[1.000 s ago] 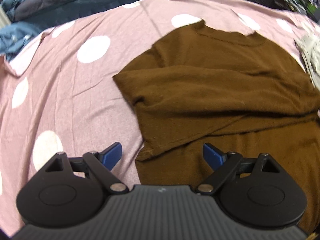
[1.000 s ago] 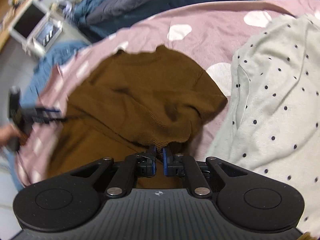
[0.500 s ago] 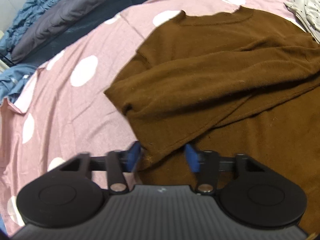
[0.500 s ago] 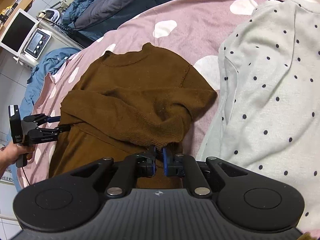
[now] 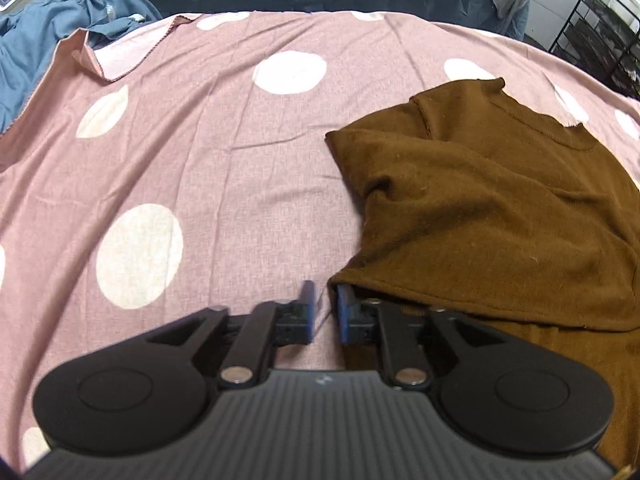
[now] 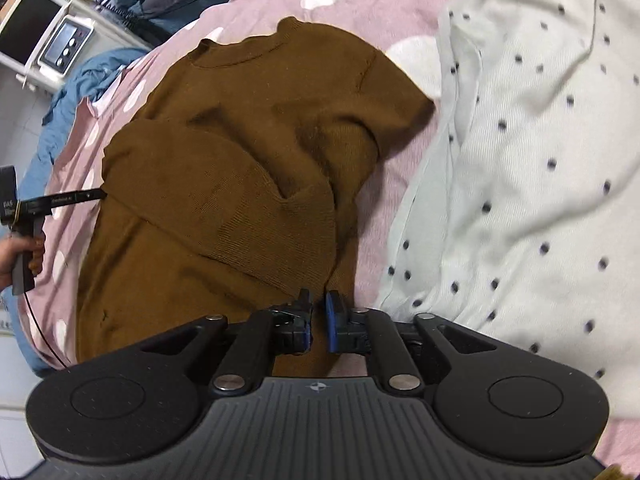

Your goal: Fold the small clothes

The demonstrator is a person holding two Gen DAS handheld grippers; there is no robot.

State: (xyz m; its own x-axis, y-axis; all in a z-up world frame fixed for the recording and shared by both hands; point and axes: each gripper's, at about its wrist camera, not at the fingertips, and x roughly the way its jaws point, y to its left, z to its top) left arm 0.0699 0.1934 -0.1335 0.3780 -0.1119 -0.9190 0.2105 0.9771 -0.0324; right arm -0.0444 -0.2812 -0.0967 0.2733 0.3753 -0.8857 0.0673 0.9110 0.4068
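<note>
A brown sweater (image 6: 248, 152) lies on the pink dotted sheet (image 5: 192, 168), both sleeves folded across its front. In the left wrist view the sweater (image 5: 492, 208) fills the right side. My left gripper (image 5: 325, 300) is shut at the sweater's left edge, on the folded sleeve's hem. It also shows in the right wrist view (image 6: 94, 194), at the sweater's left side. My right gripper (image 6: 318, 304) is shut on the other sleeve's cuff, near the sweater's right edge.
A white sweater with dark dots (image 6: 532, 160) lies right of the brown one, close to it. Blue bedding (image 5: 48, 36) is bunched at the sheet's far left. A scale and a monitor (image 6: 44, 36) stand beyond the bed. A black rack (image 5: 600, 36) stands far right.
My left gripper closed from wide open onto the sleeve hem and turned left. My right gripper stayed shut on the cuff and moved it further over the sweater's front.
</note>
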